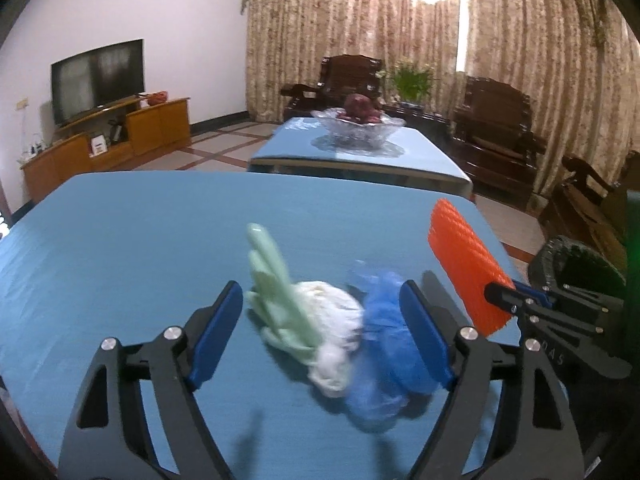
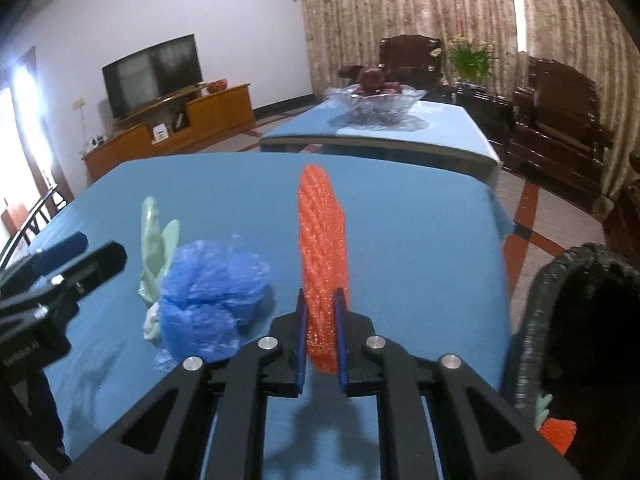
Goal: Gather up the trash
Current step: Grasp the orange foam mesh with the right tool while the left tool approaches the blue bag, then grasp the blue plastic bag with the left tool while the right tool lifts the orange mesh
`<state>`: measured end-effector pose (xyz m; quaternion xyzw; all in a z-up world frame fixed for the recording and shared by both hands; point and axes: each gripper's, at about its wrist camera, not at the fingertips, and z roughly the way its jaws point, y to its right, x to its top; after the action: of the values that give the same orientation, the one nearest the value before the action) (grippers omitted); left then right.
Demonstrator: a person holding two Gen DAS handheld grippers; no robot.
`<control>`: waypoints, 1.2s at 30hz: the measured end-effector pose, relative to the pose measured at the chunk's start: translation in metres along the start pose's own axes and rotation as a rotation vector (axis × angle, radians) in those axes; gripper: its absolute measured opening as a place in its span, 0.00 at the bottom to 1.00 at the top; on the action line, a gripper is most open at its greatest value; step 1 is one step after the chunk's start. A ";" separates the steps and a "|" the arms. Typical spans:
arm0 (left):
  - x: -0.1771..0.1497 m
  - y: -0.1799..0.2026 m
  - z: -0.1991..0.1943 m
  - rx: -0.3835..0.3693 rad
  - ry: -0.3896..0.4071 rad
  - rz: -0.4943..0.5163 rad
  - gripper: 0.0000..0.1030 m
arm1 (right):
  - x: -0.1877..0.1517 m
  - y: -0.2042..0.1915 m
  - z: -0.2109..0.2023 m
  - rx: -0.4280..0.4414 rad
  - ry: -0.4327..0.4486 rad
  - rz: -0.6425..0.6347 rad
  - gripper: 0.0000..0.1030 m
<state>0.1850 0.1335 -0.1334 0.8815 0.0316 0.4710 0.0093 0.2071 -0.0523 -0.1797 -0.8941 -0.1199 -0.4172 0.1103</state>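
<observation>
Orange foam net [image 2: 322, 264] pinched upright in my right gripper [image 2: 322, 344] jaws, crumpled blue bag [image 1: 380, 332] between my left gripper [image 1: 320, 336] jaws, spread wide, on desk [image 1: 120, 240].

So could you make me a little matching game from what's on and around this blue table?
Things:
1. orange foam net
2. blue plastic bag
3. glass bowl
4. black bin

Places:
A. on the far table
B. off the table's right edge
C. pinched in the right gripper
D. between the left gripper's open fingers

Pairs: 1-C, 2-D, 3-A, 4-B
</observation>
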 end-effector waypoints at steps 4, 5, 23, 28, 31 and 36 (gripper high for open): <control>-0.002 0.019 0.012 -0.028 -0.018 0.012 0.71 | 0.001 0.014 -0.006 -0.018 0.009 0.008 0.11; -0.002 0.023 0.016 -0.032 -0.022 0.013 0.71 | 0.001 0.016 -0.006 -0.023 0.009 0.005 0.11; -0.013 0.050 0.061 -0.034 -0.121 -0.013 0.24 | -0.003 0.032 -0.013 -0.035 0.024 0.024 0.11; -0.008 0.051 0.052 -0.036 -0.094 -0.021 0.20 | -0.004 0.033 -0.017 -0.030 0.031 0.022 0.12; -0.003 0.053 0.041 -0.034 -0.068 -0.013 0.19 | -0.002 0.033 -0.022 -0.024 0.043 0.024 0.12; 0.007 0.057 0.021 -0.023 -0.029 0.005 0.19 | 0.001 0.030 -0.035 -0.010 0.064 0.023 0.11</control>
<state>0.2090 0.0778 -0.1367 0.8881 0.0241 0.4585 0.0187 0.1915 -0.0908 -0.1595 -0.8821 -0.1042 -0.4449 0.1145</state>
